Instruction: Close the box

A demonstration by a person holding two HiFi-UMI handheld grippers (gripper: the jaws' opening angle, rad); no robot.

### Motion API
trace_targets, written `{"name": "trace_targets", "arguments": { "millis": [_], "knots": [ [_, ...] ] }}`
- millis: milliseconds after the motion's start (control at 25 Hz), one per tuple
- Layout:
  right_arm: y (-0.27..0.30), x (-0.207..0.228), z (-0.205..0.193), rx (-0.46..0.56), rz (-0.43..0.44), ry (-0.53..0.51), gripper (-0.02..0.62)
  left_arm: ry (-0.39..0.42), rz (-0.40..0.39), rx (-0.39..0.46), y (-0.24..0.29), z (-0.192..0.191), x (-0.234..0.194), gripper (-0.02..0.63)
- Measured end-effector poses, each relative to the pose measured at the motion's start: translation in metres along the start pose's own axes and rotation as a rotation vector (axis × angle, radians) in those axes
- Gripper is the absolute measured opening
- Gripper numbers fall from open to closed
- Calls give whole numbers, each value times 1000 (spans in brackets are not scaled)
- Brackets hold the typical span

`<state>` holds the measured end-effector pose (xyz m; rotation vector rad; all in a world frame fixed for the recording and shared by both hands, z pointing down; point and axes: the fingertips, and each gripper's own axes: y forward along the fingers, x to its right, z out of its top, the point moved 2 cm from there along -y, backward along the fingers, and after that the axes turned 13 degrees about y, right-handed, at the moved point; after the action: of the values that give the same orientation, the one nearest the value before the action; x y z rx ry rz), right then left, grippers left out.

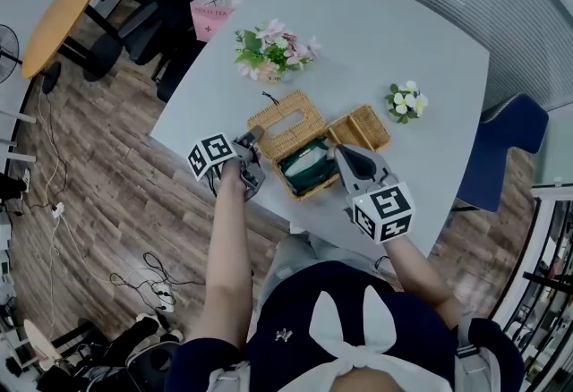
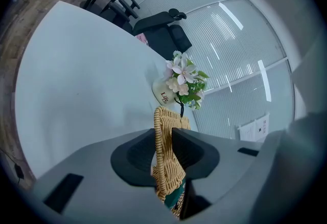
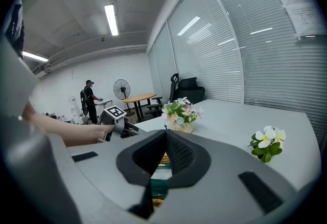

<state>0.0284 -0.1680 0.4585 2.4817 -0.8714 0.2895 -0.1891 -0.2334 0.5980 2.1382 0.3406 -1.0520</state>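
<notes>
An open wicker box (image 1: pixel 303 193) with green contents (image 1: pixel 309 165) sits near the table's front edge. Its woven lid (image 1: pixel 285 120) leans back to the left of the box. A second wicker flap or tray (image 1: pixel 363 128) lies at the box's right. My left gripper (image 1: pixel 251 151) is at the lid's near left corner. In the left gripper view the lid's rim (image 2: pixel 168 177) stands on edge between the pads of that gripper (image 2: pixel 163 136), and both pads touch it. My right gripper (image 1: pixel 351 162) hovers over the box's right end, and its tips (image 3: pixel 166 136) meet with nothing between them.
A pot of pink flowers (image 1: pixel 271 52) stands behind the box and a small white posy (image 1: pixel 406 100) at the right. A pink carton (image 1: pixel 210 14) lies on a black chair beyond the table. A blue chair (image 1: pixel 506 144) is at the right edge. A person (image 3: pixel 89 97) stands far off.
</notes>
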Motion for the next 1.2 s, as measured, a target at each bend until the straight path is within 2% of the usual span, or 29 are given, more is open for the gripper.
{"name": "trace_targets", "arguments": {
  "millis": [520, 1200],
  "knots": [
    [-7, -7, 1, 11, 5, -11, 5, 88, 15, -15, -7, 4, 12, 112],
    [-14, -7, -5, 8, -5, -16, 5, 275, 44, -20, -21, 7, 34, 110]
  ]
}}
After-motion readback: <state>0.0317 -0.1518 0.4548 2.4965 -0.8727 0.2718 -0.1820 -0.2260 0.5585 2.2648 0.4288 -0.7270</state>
